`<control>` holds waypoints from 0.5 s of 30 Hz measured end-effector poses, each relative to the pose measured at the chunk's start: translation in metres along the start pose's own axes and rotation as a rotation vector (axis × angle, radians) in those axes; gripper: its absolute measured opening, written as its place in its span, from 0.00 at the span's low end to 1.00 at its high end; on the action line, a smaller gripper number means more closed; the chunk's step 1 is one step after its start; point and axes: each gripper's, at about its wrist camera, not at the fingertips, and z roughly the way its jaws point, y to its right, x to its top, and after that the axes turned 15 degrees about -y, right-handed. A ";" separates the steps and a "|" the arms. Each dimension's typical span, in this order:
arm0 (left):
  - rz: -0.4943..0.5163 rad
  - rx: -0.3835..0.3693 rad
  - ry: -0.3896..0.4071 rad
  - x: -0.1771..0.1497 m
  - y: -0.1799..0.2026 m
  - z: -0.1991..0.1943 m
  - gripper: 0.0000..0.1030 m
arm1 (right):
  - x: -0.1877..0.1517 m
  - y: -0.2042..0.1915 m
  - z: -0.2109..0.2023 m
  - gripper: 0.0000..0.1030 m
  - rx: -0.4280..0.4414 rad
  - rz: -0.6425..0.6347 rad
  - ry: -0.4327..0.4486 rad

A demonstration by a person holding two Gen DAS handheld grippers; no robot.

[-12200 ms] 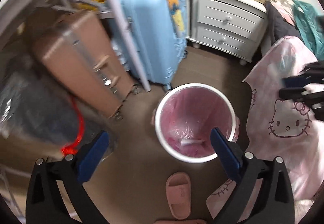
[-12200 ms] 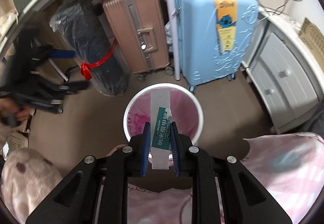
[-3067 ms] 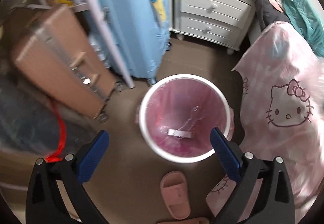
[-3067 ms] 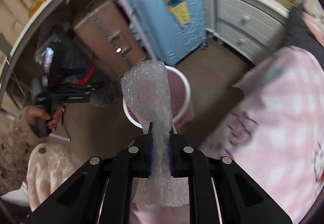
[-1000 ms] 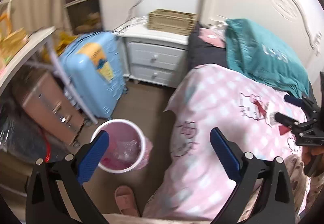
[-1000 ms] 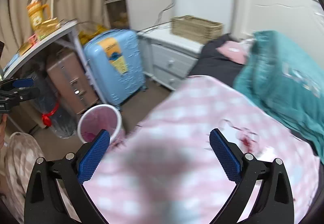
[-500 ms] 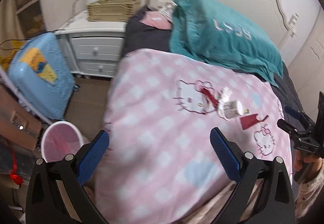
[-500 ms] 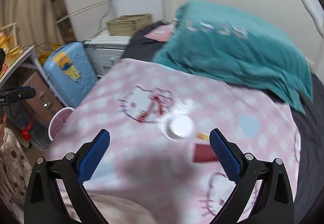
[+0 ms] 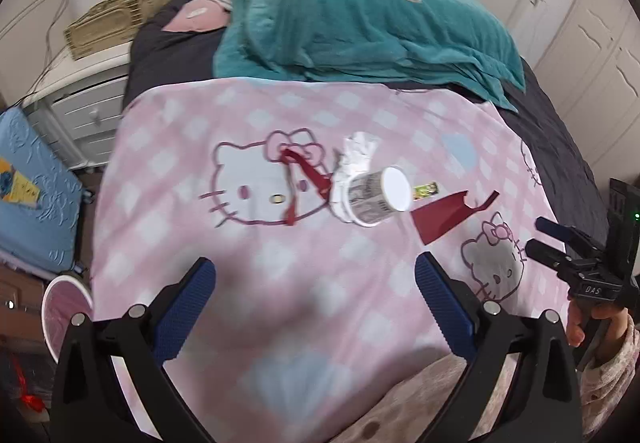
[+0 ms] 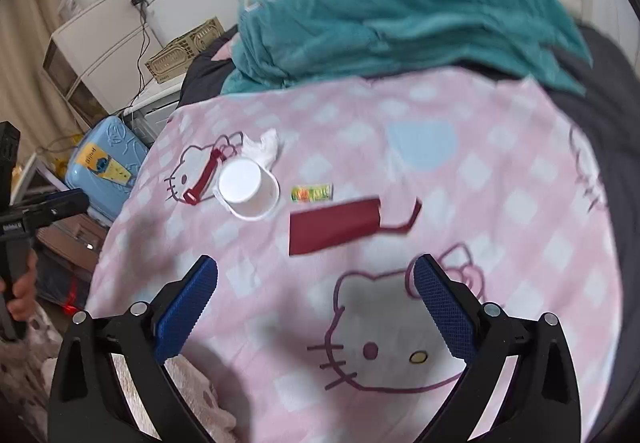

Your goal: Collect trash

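Both views now face the pink blanket (image 9: 168, 227) instead of the bin (image 9: 66, 303); the left gripper (image 9: 316, 295) and right gripper (image 10: 316, 295) gape empty, the cup (image 10: 250, 189) and red wrapper (image 10: 334, 225) lying ahead.

Both grippers, the left gripper (image 9: 314, 283) and right gripper (image 10: 316, 283), now hang empty over the pink bedspread (image 10: 500, 171) and its litter, swung away from the trash bin (image 9: 66, 303) since dropping the bubble wrap.
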 end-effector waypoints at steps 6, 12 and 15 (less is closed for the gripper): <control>0.124 0.040 0.035 0.026 0.042 0.035 0.95 | 0.005 0.027 0.032 0.84 0.133 0.134 -0.017; 0.296 0.131 0.045 0.045 0.075 0.071 0.95 | 0.013 0.047 0.075 0.72 0.248 0.299 -0.034; 0.304 0.086 0.034 0.055 0.075 0.085 0.95 | 0.018 0.051 0.096 0.68 0.258 0.336 -0.054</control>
